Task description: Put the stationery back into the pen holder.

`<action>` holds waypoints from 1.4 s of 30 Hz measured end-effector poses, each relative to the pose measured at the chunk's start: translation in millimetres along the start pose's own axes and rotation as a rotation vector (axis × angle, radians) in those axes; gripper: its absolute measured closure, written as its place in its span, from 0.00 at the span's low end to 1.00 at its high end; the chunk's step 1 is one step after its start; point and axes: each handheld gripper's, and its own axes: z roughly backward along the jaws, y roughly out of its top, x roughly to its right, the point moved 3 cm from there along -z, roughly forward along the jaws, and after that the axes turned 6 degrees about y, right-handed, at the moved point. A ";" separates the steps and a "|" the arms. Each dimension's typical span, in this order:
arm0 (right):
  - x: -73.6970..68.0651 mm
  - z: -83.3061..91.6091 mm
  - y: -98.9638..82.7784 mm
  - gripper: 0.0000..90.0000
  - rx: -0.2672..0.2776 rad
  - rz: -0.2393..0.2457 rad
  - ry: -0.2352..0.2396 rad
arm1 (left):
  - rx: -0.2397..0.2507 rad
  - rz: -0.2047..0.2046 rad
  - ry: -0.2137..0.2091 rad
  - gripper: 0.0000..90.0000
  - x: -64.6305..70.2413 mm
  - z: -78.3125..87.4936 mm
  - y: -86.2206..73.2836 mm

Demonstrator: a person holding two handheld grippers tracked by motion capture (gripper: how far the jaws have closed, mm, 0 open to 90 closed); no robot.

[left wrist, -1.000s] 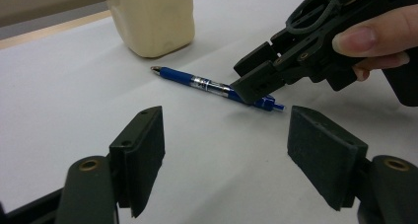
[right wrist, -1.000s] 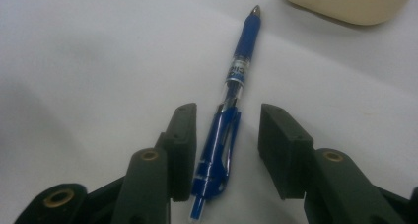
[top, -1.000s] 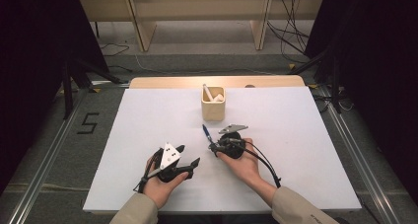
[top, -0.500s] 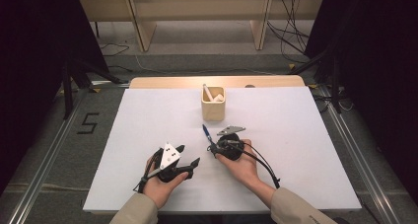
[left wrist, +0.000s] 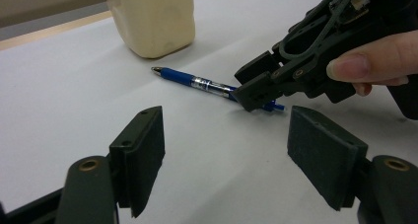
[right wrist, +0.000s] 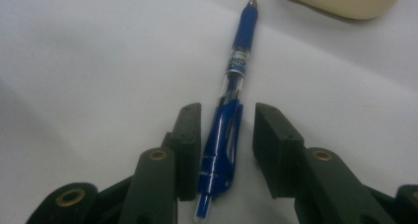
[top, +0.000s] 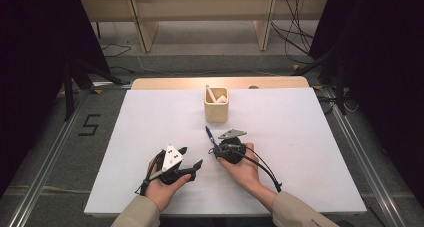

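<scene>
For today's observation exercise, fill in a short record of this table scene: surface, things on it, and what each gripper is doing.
surface: white table top
pen: blue pen lying flat, tip toward the cup
cup: cream cup upright, with white items inside
right gripper: right gripper jaws astride the pen's clip end, just been closing, a gap showing on one side
left gripper: left gripper open, nothing between its jaws, aimed at the pen

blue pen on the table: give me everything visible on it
The blue pen is a plastic-looking click pen with a clear mid-barrel bearing a printed label, a blue grip, a metal tip and a blue clip. It lies flat on the white table, tip toward the cream holder and apart from it. Its clip end sits between the fingers of the right gripper, which have just been closing; one finger looks to touch it, the other has a gap.
</scene>
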 end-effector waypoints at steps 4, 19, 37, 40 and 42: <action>-0.7 -0.2 -0.1 0.73 0.000 0.002 -0.009 | 0.000 0.000 0.000 0.34 0.1 0.1 0.0; -1.8 -1.1 0.4 0.79 -0.002 -0.005 -0.021 | 0.002 0.001 0.000 0.34 0.4 0.0 0.2; -0.5 -1.1 0.8 0.85 -0.003 -0.028 -0.030 | 0.000 -0.002 0.000 0.34 0.0 -0.1 -0.1; 1.0 -0.8 1.0 0.85 -0.002 -0.037 -0.020 | 0.000 -0.003 0.001 0.34 -0.4 -0.2 -0.2; 1.5 -0.7 1.1 0.85 -0.003 -0.037 -0.015 | -0.001 -0.003 0.001 0.34 -0.7 -0.2 -0.4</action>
